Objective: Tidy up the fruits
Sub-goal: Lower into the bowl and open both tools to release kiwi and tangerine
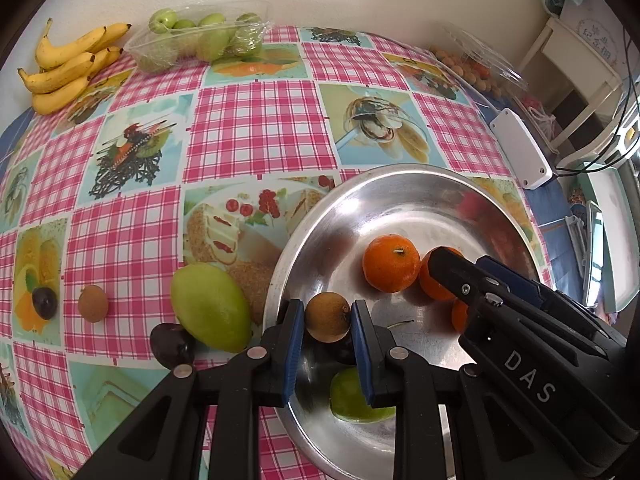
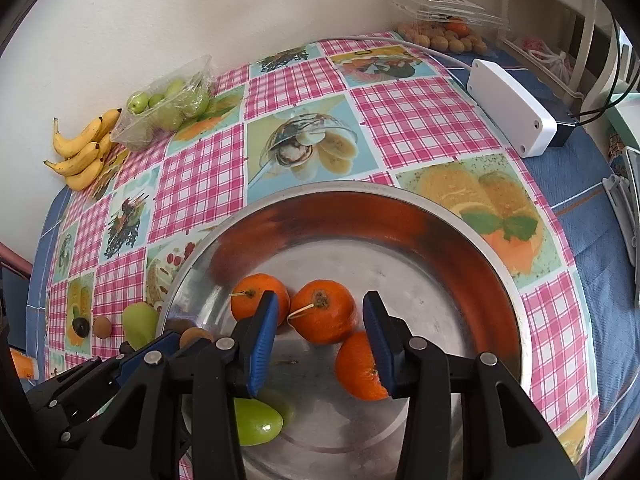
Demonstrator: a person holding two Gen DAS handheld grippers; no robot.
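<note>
- Steel bowl point(image 2: 500, 264) sits on the checked tablecloth point(image 1: 248, 120).
- Inside the bowl lie three oranges point(image 2: 324, 312).
- Above it, the right gripper point(image 2: 320, 336) stands parted, gripping nothing.
- Over the bowl's near rim, the left gripper point(image 1: 327, 322) pinches a brown longan point(image 1: 328, 317).

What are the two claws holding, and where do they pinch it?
The left gripper pinches a small brown fruit by its two sides, above the metal bowl. The right gripper holds nothing; its pads stand open around the oranges.
</note>
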